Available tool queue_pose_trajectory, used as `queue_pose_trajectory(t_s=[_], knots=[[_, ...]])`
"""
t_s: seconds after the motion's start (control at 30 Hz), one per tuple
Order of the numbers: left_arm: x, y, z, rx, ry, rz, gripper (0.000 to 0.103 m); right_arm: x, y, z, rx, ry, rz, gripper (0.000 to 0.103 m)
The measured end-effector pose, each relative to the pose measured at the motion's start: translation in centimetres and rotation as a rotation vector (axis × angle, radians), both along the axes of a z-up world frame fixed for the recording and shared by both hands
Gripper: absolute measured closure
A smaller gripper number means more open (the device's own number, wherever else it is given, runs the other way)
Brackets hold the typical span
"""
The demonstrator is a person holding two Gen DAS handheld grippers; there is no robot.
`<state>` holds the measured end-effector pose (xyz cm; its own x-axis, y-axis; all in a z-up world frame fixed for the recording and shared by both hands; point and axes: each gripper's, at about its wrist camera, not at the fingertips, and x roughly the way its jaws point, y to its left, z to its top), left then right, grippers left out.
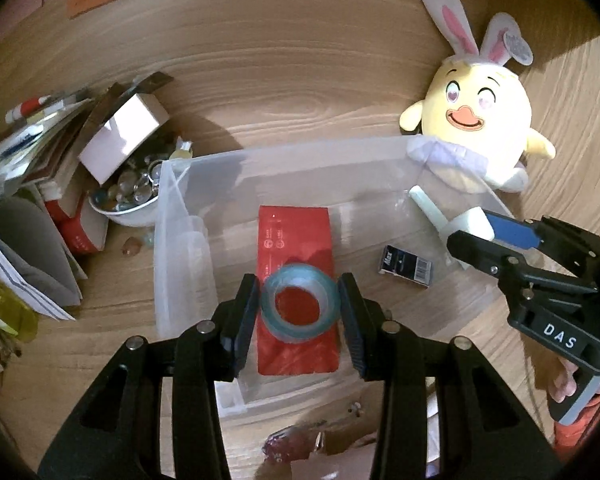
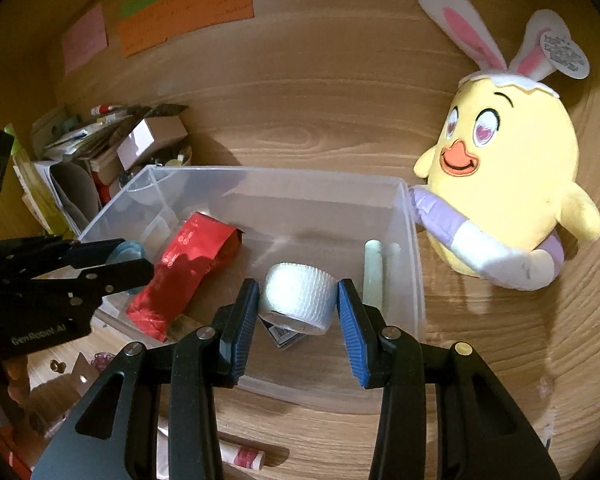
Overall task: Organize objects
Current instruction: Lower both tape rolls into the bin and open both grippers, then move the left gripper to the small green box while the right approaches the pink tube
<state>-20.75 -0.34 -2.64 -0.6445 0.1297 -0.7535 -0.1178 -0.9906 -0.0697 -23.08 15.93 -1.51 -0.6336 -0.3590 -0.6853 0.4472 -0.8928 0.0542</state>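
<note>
While the left gripper clamps a roll of clear tape between its pads, the right gripper pinches a white gauze roll; both rolls hang over the clear plastic bin. Only the left view shows the small dark box fully, right of its jaws; the right view half hides it under the gauze. A red packet lies below the tape. Beyond, a yellow plush chick.
</note>
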Motion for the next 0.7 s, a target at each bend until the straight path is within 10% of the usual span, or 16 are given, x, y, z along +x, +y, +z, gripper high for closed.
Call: queue_pose_trajectory(t_s=[0.33,0.7], knots=[[0.4,-0.4,0.9,0.040,-0.004,0.004,0.059,0.3,-0.2,0.2,0.007,-0.004,0.012,0.065],[4.6,-3.3,4.3,0.066,0.095,0.056,0.022,3.7,0.1,2.8,-0.023,0.073,0.033,0.045]])
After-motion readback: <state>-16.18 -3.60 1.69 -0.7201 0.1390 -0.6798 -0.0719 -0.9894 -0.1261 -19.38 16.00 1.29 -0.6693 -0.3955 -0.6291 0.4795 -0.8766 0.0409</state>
